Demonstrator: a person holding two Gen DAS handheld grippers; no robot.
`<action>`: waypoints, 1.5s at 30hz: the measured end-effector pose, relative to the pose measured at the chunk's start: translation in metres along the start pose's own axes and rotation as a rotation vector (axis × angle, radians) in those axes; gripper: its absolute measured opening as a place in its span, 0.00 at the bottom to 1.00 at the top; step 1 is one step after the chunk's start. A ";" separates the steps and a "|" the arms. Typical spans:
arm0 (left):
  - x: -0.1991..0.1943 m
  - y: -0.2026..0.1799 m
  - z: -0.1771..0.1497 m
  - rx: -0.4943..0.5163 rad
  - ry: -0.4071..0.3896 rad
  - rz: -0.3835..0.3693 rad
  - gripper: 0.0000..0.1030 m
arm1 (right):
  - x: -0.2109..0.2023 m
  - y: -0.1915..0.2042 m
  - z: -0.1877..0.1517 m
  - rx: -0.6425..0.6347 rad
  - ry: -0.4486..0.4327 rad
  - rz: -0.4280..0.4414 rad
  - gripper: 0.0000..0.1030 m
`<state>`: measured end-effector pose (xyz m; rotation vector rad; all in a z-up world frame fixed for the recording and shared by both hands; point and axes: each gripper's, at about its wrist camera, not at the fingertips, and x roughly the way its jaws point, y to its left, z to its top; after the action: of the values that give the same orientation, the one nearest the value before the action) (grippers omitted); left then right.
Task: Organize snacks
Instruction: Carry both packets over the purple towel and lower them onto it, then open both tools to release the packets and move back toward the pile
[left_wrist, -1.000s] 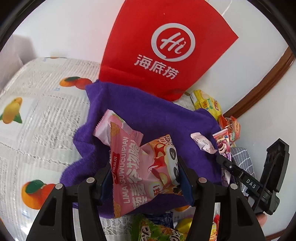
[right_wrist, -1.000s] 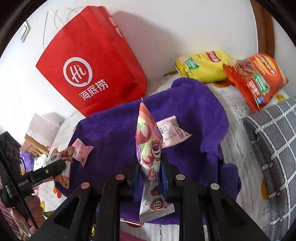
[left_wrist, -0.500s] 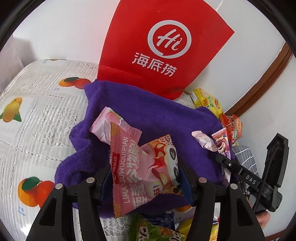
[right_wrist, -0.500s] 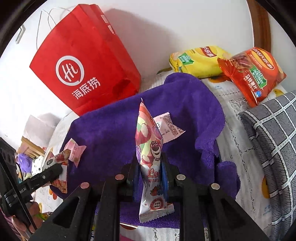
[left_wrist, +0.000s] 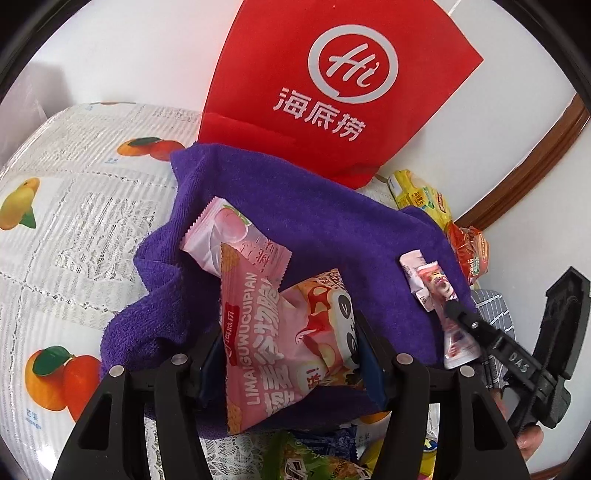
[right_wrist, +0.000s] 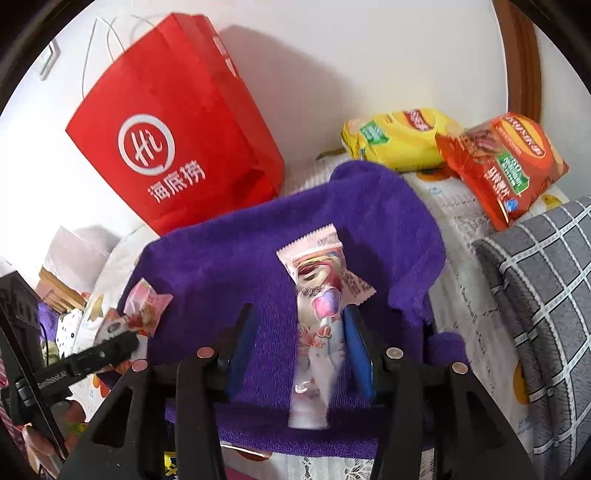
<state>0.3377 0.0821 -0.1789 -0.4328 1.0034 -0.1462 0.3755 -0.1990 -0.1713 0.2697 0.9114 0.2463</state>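
Observation:
My left gripper (left_wrist: 288, 354) is shut on a pink rice-cracker snack bag (left_wrist: 280, 339), held just above the purple towel (left_wrist: 332, 229). A pink peach packet (left_wrist: 229, 236) lies on the towel behind it. My right gripper (right_wrist: 299, 354) is open, its blue pads (right_wrist: 358, 354) spread apart. The pink bear candy packet (right_wrist: 317, 332) lies loose between them on the purple towel (right_wrist: 229, 269), over a small white packet (right_wrist: 354, 284). The right gripper also shows in the left wrist view (left_wrist: 458, 314), beside the bear packet (left_wrist: 439, 291).
A red paper bag (right_wrist: 173, 133) stands against the wall behind the towel. Yellow (right_wrist: 399, 140) and orange (right_wrist: 506, 162) chip bags lie at the back right. A grey checked cloth (right_wrist: 543, 295) lies on the right. More snack packets (left_wrist: 314, 458) lie near the front edge.
My right gripper has opened and let go of the bear candy packet, which has dropped flat onto the towel. My left gripper still holds the pink snack bag, nearly unmoved.

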 end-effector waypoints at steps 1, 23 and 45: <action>0.001 -0.001 0.000 0.004 0.003 0.006 0.58 | -0.001 -0.001 0.000 0.004 -0.004 0.008 0.47; -0.027 -0.013 -0.003 0.072 -0.084 -0.026 0.78 | -0.049 0.030 -0.036 -0.084 -0.022 0.181 0.56; -0.068 -0.016 -0.018 0.087 -0.131 -0.134 0.78 | -0.135 0.036 -0.186 0.017 0.027 -0.054 0.30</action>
<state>0.2868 0.0841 -0.1274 -0.4249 0.8367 -0.2773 0.1433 -0.1858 -0.1676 0.2579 0.9465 0.1924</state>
